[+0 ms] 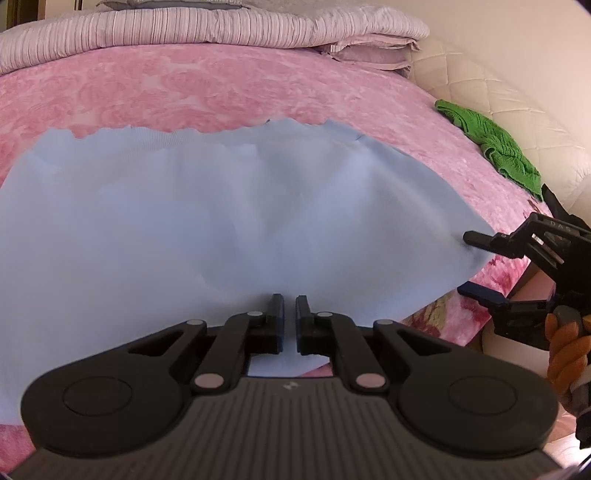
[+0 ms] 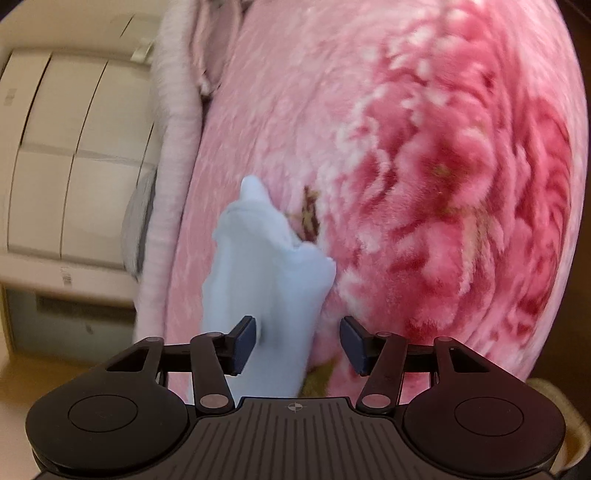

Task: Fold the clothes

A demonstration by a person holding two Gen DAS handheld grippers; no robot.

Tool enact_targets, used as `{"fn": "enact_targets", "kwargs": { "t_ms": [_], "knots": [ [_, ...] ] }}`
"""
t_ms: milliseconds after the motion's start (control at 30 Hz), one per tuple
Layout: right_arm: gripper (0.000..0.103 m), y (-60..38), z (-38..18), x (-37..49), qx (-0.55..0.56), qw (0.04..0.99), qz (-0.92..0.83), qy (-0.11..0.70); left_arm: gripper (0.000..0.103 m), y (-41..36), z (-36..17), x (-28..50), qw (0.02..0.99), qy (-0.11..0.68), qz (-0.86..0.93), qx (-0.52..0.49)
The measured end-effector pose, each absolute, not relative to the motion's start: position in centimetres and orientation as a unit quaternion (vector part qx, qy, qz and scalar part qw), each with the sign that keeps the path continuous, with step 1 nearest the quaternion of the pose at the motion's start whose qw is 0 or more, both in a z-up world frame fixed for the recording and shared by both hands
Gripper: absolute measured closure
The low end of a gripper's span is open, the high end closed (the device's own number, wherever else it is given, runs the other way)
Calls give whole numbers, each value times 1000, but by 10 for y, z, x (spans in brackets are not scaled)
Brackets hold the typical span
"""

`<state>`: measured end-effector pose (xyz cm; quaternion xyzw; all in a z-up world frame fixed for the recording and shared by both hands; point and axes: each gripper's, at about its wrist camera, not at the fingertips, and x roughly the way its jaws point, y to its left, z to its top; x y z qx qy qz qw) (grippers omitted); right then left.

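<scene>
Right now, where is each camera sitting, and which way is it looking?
Left wrist view: sits on the left claw, looking across the blue cloth on the pink blanket toward pillows; its black fingers are nearly together on the cloth edge, and the right claw shows at right.
Right wrist view: sits on the right claw, looking along the blanket's edge; open fingers straddle a cloth corner.
Shared: the cloth, blanket and right claw.
</scene>
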<state>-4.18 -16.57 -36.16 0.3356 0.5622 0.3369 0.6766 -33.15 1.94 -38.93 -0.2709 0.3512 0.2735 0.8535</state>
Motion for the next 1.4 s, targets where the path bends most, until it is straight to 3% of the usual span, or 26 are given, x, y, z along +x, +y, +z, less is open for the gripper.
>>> {"fn": "enact_targets", "kwargs": {
  "t_ms": [67,100,133,200,367,500,633,733,867,933,1033,1233,1400],
  "knots": [
    [50,-164,-361,-37,339,680,326,562,98,23,-385,-340,851,339,278,-288],
    [60,-163,-361,-35,341,682,321,562,98,26,-383,-345,849,332,282,-298],
    [80,-162,-361,-32,343,684,315,561,98,28,-380,-351,848,324,286,-308],
    [85,-154,-360,-32,325,696,311,560,98,33,-375,-366,843,311,299,-322],
    [90,-111,-316,-59,132,793,360,473,99,50,-368,-420,819,269,336,-379],
    [90,-66,-273,-139,-96,850,455,247,99,60,-365,-462,801,231,356,-422],
    [91,-40,-259,-228,-227,775,588,58,99,68,-365,-493,788,187,355,-467],
    [90,-26,-276,-281,-300,687,662,12,99,73,-369,-514,772,152,352,-506],
    [85,-7,-320,-318,-396,598,696,42,99,78,-377,-533,754,131,344,-544],
    [71,-7,-334,-325,-428,578,694,31,98,79,-382,-538,745,120,335,-564],
    [62,-13,-326,-311,-404,573,712,47,85,85,-390,-539,733,102,322,-591],
    [59,-44,-290,-230,-190,622,725,227,75,105,-403,-522,717,90,302,-622],
    [60,-42,-305,-131,27,701,554,449,75,129,-415,-499,708,99,287,-637]
  ]
}}
